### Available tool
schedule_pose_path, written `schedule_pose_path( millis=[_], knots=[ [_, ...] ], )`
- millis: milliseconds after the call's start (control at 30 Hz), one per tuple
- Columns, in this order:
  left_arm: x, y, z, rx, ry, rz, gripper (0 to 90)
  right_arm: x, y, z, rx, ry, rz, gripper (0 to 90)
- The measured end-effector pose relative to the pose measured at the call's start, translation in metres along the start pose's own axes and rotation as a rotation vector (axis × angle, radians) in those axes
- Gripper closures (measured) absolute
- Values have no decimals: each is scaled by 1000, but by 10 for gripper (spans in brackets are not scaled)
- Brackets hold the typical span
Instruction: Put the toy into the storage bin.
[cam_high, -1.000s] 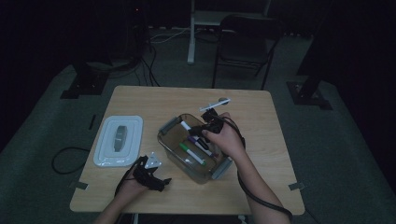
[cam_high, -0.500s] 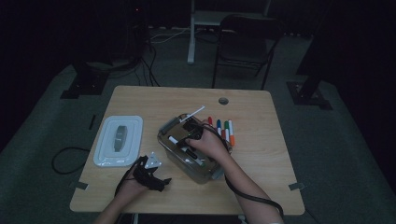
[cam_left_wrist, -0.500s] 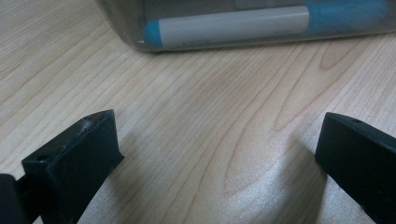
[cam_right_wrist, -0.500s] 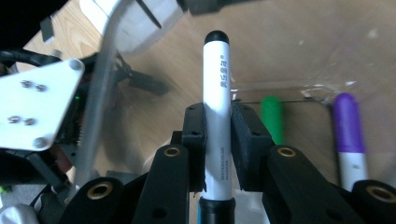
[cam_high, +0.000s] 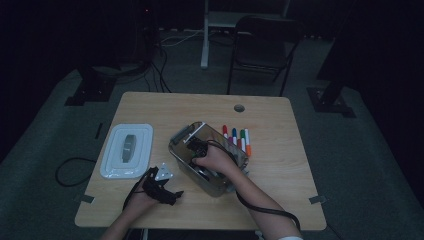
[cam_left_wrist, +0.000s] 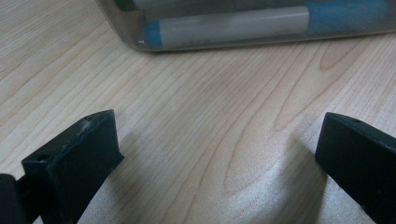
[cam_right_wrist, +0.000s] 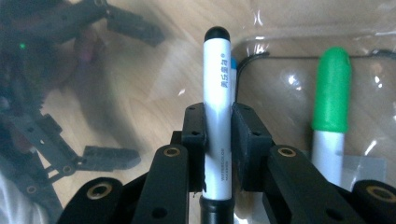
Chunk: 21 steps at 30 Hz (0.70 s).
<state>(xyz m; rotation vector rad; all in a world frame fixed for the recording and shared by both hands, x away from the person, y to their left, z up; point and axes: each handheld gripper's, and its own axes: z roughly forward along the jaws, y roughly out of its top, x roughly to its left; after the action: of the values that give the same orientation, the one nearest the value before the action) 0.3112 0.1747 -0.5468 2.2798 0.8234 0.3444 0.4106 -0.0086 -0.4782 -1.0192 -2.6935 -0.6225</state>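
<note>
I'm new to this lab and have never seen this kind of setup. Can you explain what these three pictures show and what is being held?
A person sits at a wooden table with hand-held tongs in each hand; there is no robot arm. The high view looks down from above. The other two come from cameras riding on the tongs.

On the table are a clear plastic bin, a white lid and a row of coloured markers.

The right tongs are inside the bin, shut on a white marker with a black cap; a green-capped marker lies nearby. The left tongs rest open on the table, holding nothing, beside the bin.
</note>
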Motion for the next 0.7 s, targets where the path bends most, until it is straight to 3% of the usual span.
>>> schedule_pose_path(
  millis=[133, 267, 400, 633, 700],
  knots=[
    [0, 0, 0, -1, 0, -1, 4, -1, -2, 4, 26, -3, 2, 750],
    [0, 0, 0, 0, 0, 0, 4, -3, -3, -2, -1, 3, -1, 734],
    [0, 0, 0, 2, -1, 0, 4, -4, -6, -27, -97, 6, -13, 722],
    [0, 0, 0, 2, -1, 0, 4, -11, -26, -98, -317, -10, -16, 676],
    [0, 0, 0, 2, -1, 0, 4, -15, -30, -108, -338, -25, -14, 659]
  ],
)
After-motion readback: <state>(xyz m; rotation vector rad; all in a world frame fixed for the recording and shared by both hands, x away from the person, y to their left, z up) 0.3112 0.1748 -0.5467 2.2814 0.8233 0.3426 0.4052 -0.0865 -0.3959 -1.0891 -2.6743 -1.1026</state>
